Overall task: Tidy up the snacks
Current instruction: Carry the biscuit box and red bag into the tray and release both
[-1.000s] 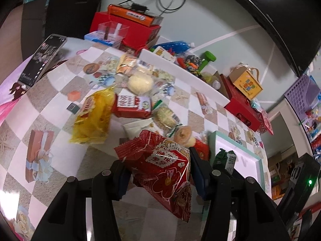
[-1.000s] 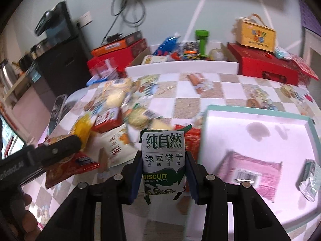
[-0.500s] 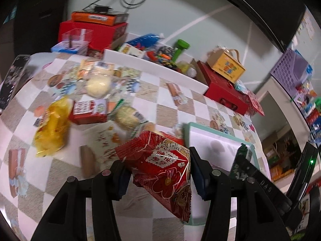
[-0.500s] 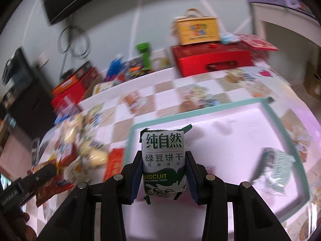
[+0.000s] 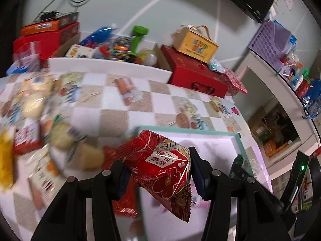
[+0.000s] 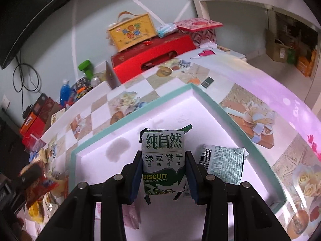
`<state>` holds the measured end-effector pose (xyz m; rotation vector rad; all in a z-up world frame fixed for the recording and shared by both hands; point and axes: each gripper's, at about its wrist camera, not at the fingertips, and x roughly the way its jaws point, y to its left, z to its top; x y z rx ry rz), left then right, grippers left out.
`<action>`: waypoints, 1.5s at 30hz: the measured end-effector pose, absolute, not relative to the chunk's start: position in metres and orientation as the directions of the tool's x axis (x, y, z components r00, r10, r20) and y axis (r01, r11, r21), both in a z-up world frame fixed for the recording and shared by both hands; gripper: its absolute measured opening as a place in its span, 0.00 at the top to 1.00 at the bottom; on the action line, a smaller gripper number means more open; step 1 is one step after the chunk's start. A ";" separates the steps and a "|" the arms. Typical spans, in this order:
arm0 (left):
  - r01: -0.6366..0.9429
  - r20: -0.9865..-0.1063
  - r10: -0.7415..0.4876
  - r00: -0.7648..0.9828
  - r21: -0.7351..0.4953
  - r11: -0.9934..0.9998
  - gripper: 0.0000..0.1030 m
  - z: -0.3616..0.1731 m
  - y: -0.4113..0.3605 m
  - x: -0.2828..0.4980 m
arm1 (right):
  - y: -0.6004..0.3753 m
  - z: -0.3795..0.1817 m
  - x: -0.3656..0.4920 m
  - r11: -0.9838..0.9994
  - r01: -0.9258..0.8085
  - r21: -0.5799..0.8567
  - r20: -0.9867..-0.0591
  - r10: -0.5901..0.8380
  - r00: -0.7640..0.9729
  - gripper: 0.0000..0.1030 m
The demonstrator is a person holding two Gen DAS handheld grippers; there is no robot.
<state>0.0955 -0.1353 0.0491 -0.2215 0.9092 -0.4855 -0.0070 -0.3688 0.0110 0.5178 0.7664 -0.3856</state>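
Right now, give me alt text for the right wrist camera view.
The right tongs grip a green-and-white biscuit packet upright over a white tray with a teal rim. A pale green packet lies in the tray just right of it, on a checkered tablecloth.

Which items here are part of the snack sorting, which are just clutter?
Job: red snack bag in left gripper; green biscuit pack in right gripper; teal-rimmed tray; loose snacks.
Clutter: yellow carry box, red gift box, purple basket.
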 end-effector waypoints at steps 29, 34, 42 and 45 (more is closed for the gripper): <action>0.373 -0.727 -0.546 0.417 -0.411 0.832 0.25 0.026 -0.193 0.121 | -0.366 0.008 0.004 0.832 0.478 0.281 -0.724 -0.143 0.674 0.58; 0.364 -0.726 -0.525 0.444 -0.389 0.846 0.23 0.036 -0.184 0.115 | -0.364 0.008 0.004 0.834 0.476 0.278 -0.727 -0.141 0.671 0.55; 0.304 -0.732 -0.433 0.525 -0.314 0.900 0.06 0.040 -0.162 0.109 | -0.360 0.008 0.005 0.840 0.469 0.272 -0.721 -0.145 0.678 0.30; 0.272 -0.742 -0.373 0.558 -0.261 0.926 0.03 0.036 -0.155 0.109 | -0.360 0.005 0.008 0.841 0.469 0.270 -0.734 -0.135 0.665 0.28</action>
